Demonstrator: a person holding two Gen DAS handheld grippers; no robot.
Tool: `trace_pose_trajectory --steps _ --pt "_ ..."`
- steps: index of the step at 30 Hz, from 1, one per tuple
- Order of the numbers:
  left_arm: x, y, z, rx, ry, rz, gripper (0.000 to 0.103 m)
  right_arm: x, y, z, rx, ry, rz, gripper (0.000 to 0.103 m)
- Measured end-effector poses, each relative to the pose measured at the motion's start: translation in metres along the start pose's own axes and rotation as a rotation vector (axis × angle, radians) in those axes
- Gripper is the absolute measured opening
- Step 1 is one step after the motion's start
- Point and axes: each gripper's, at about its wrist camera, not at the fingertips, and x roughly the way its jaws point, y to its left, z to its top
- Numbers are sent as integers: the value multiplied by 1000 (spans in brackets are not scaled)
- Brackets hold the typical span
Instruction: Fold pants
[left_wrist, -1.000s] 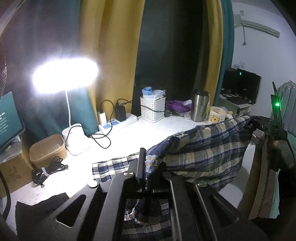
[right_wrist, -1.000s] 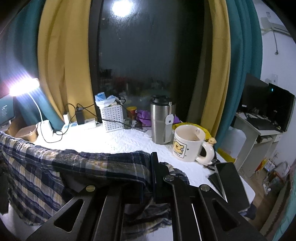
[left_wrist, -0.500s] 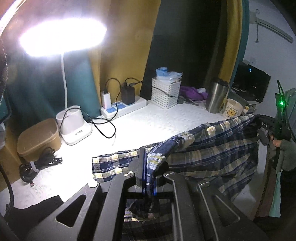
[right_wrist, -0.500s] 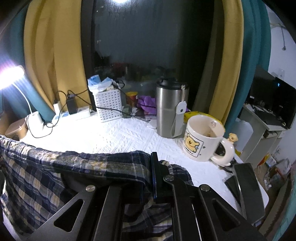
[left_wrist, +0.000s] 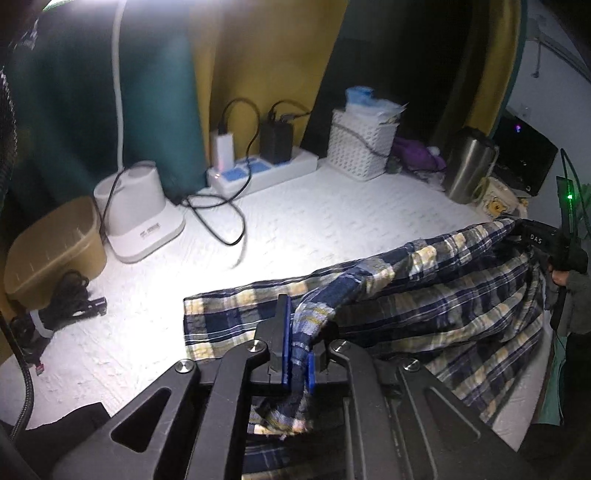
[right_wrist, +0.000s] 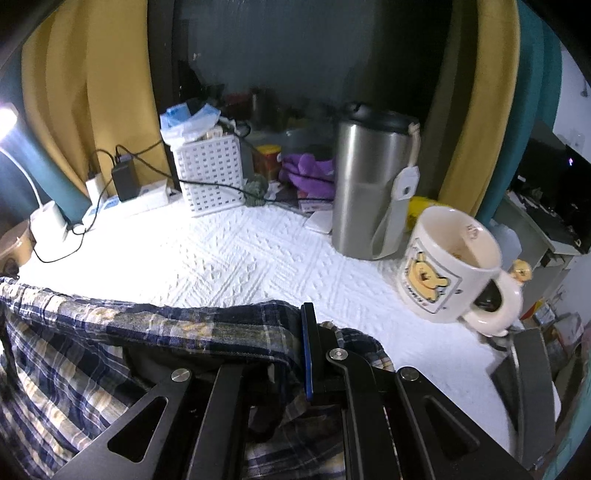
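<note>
A white basket (right_wrist: 210, 173) at the table's (left_wrist: 314, 229) back edge holds blue-and-white packets; the bear mug (right_wrist: 448, 264) near the right edge looks nearly empty. The plaid pants (left_wrist: 424, 295) hang stretched left to right above the front edge — left gripper (left_wrist: 295, 354) and right gripper (right_wrist: 299, 354) each clamped on the upper hem.
</note>
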Motion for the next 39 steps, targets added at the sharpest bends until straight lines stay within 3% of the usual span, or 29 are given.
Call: trace_pose_trajectory --steps 11,16,19,25,27,31,33,34,35,36,39 --pt "34 46 -3 -73 76 72 22 44 16 6 -18 79 -7 6" --pt "43 66 -3 -115 73 177 23 57 20 7 -23 106 -30 7" --pt "44 82 -4 -160 80 194 23 61 25 8 -47 122 -48 7" --pt "24 84 -6 -191 52 116 25 56 24 11 -53 127 -56 9" --pt "23 78 -6 -173 41 77 34 51 24 12 -55 124 -60 11" --pt "36 65 -4 -102 52 51 34 40 23 14 -61 109 -67 18" --pt "46 61 -2 -72 68 46 34 37 21 15 -67 109 -63 23" --pt "50 60 -1 -61 72 46 34 35 21 16 -73 107 -65 36" --pt "55 57 0 -40 77 51 34 33 20 18 -80 103 -70 74" --pt "56 56 -1 -29 82 60 34 32 18 20 -84 99 -72 99" --pt "63 57 0 -8 89 108 34 33 16 26 -102 96 -68 103"
